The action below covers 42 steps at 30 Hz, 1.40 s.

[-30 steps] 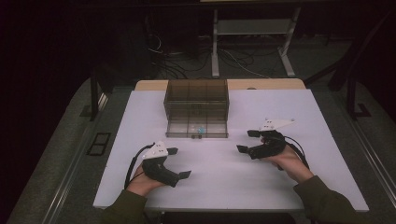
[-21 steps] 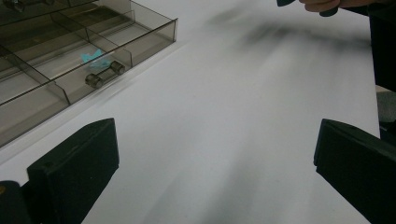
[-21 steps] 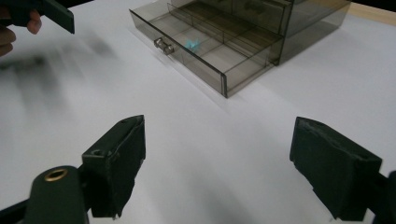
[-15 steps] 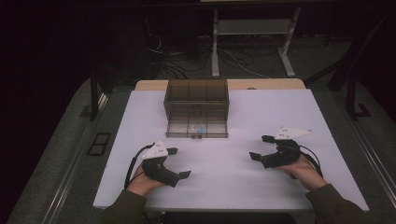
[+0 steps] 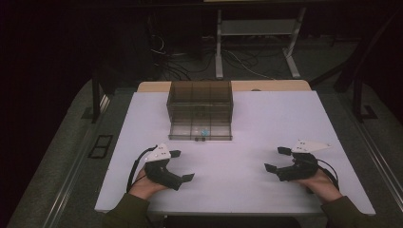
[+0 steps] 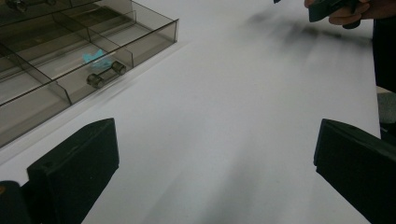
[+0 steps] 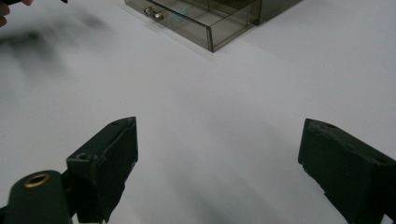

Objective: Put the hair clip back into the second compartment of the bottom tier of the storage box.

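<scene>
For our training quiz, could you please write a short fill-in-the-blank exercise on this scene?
1. The drawer of the smoky plastic box is pulled ____.
2. The small item in the drawer is coloured ____.
3. The jaws of the left gripper and right gripper are ____.
Missing words: open; blue; open

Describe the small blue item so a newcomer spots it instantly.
On the white table stands a smoky clear plastic organizer box, its bottom drawer pulled open toward the person. The small blue item lies in that drawer just behind the metal handle, the one bright-coloured spot there.
</scene>
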Each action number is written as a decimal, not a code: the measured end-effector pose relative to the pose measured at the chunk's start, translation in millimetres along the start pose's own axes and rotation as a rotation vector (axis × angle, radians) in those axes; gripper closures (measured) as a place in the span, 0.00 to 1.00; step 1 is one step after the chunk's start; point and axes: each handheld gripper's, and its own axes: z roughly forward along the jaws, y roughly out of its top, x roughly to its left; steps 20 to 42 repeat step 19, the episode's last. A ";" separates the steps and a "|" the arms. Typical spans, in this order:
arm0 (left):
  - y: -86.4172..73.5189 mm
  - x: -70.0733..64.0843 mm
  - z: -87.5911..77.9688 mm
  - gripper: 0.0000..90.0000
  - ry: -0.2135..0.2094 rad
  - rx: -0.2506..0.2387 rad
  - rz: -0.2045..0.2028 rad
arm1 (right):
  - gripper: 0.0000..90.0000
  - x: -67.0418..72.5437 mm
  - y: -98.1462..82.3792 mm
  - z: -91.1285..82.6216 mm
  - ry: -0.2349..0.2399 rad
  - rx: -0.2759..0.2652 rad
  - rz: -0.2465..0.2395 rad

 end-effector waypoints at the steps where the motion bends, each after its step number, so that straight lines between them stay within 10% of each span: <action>1: -0.1 -0.1 0.3 0.00 0.000 0.000 0.001 | 0.13 -0.4 -1.7 -1.2 -0.003 -0.002 0.006; 42: -1.5 0.8 1.7 0.00 0.003 0.021 -0.001 | 0.13 1.5 -19.8 -15.4 -0.010 0.015 -0.009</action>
